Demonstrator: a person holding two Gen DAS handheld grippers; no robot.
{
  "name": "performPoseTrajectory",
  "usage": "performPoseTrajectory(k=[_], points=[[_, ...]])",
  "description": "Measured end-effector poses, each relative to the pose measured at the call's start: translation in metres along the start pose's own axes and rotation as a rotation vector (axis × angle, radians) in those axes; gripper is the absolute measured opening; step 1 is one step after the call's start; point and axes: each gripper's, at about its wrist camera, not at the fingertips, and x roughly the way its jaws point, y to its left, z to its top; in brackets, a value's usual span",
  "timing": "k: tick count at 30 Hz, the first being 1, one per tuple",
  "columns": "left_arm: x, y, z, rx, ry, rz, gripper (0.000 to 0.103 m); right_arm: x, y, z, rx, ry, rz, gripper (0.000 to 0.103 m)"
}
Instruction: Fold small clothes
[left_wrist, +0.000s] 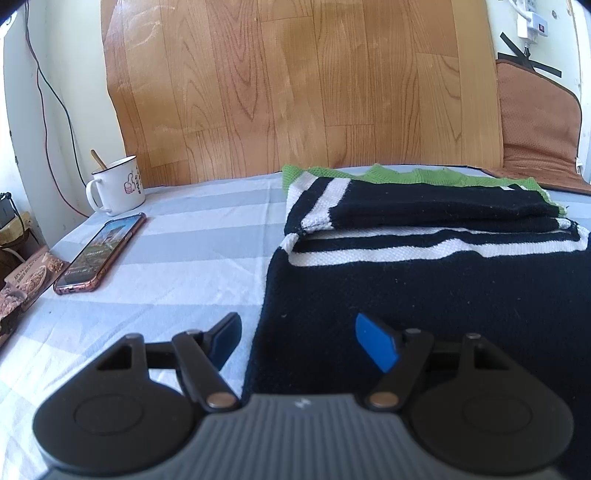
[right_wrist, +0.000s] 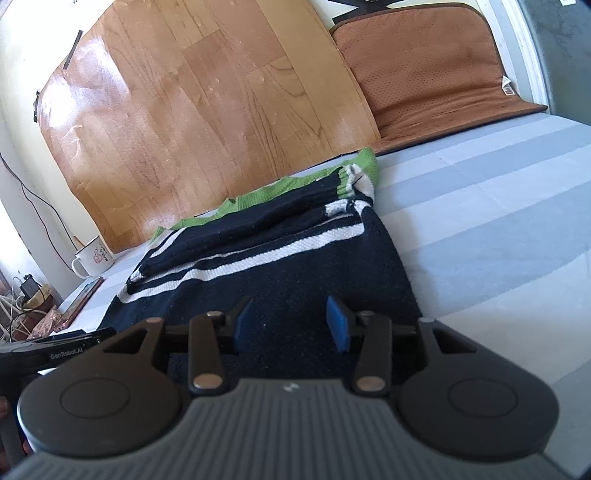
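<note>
A small knit sweater (left_wrist: 424, 288), black with white stripes and a green hem, lies flat on the striped sheet, its sleeves folded across the body. It also shows in the right wrist view (right_wrist: 295, 269). My left gripper (left_wrist: 301, 341) is open and empty at the sweater's near left edge, one finger over the sheet, one over the black knit. My right gripper (right_wrist: 291, 325) is open and empty, low over the near black part of the sweater.
A white enamel mug (left_wrist: 118, 186) with a spoon and a phone (left_wrist: 101, 254) lie on the sheet at the left. A wooden board (left_wrist: 295, 85) stands behind. A brown cushion (right_wrist: 432, 70) leans at the back right. Snack packets and cables sit at the left edge.
</note>
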Motion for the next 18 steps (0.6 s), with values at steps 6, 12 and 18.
performPoseTrajectory(k=[6,12,18], points=[[0.0006,0.0013,0.0003,-0.003,0.002,-0.010,0.072,0.0005,0.0017,-0.0002,-0.007,0.000,0.002,0.050],[0.0007,0.0018,0.0002,-0.005,0.005,-0.021,0.073,0.0013,0.0035,-0.0006,-0.023,0.000,-0.003,0.052],[0.0026,0.0032,0.0006,-0.016,0.018,-0.031,0.084,0.0010,0.0035,-0.0007,-0.022,0.000,-0.002,0.052]])
